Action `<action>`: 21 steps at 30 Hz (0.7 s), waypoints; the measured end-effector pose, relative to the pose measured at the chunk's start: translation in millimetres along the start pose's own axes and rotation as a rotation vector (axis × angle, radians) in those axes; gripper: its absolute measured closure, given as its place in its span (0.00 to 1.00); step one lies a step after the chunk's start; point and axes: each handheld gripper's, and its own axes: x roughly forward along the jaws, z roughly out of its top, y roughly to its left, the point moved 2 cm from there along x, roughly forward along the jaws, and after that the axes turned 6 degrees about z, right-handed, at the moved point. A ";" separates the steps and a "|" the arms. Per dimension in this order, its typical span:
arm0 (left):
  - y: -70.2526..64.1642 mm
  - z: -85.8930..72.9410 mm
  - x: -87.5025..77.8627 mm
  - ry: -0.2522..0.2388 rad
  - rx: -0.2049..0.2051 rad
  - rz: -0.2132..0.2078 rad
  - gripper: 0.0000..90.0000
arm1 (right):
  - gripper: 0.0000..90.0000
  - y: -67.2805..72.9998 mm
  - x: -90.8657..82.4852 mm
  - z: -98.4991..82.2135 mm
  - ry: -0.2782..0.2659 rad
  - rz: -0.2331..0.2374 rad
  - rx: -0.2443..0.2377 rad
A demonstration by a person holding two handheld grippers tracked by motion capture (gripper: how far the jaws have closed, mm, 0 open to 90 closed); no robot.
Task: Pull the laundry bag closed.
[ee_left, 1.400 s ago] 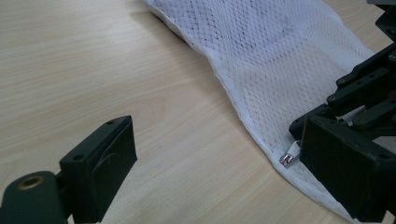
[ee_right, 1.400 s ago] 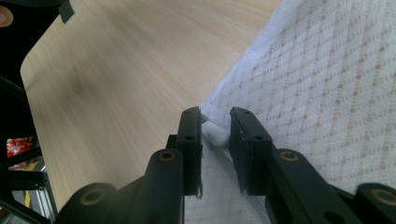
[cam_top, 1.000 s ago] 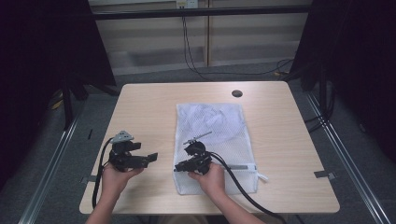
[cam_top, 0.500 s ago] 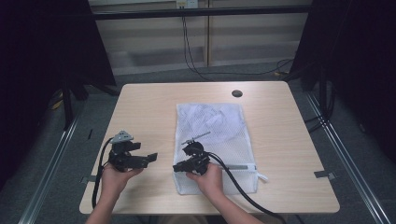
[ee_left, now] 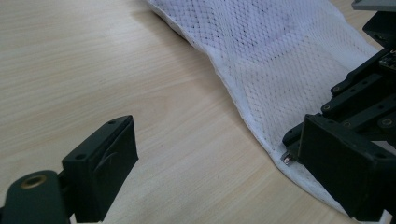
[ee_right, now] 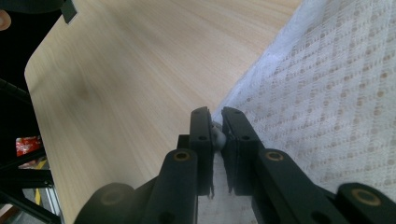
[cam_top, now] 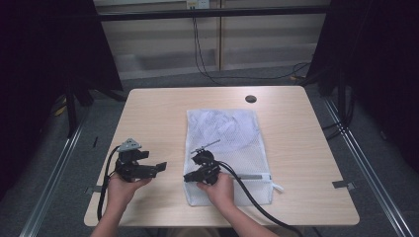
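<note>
Flat on the pale wood-grain table [cam_top: 158,113] lies a white mesh bag [cam_top: 227,138], rectangular and netted. Right gripper [ee_right: 217,128], jaws just closing, pinches its small metal zipper pull [ee_left: 287,159]; left gripper [ee_left: 224,163] gapes empty.

Both forearms reach in low from the near edge. The left hand [cam_top: 120,187] holds the left gripper [cam_top: 159,168] level, its fingers [ee_left: 100,170] spread wide with nothing between them. The right hand [cam_top: 220,190] holds the right gripper [ee_right: 217,133], whose jaws have just been closing, pinching a small grey tab.
</note>
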 end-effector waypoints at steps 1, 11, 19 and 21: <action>-0.1 -0.1 0.1 0.000 -0.001 -0.002 0.13 | 0.92 -0.1 0.0 0.1 -0.002 -0.004 0.005; -4.0 -1.2 0.8 0.013 0.001 -0.026 0.12 | 0.96 -0.1 -10.1 3.7 -0.023 0.020 0.003; -9.5 -3.9 2.7 0.023 -0.006 -0.062 0.12 | 0.96 1.3 -19.9 7.3 -0.045 0.024 -0.002; -11.6 -4.7 4.3 0.032 -0.010 -0.069 0.12 | 0.96 1.7 -22.0 8.1 -0.050 0.024 -0.009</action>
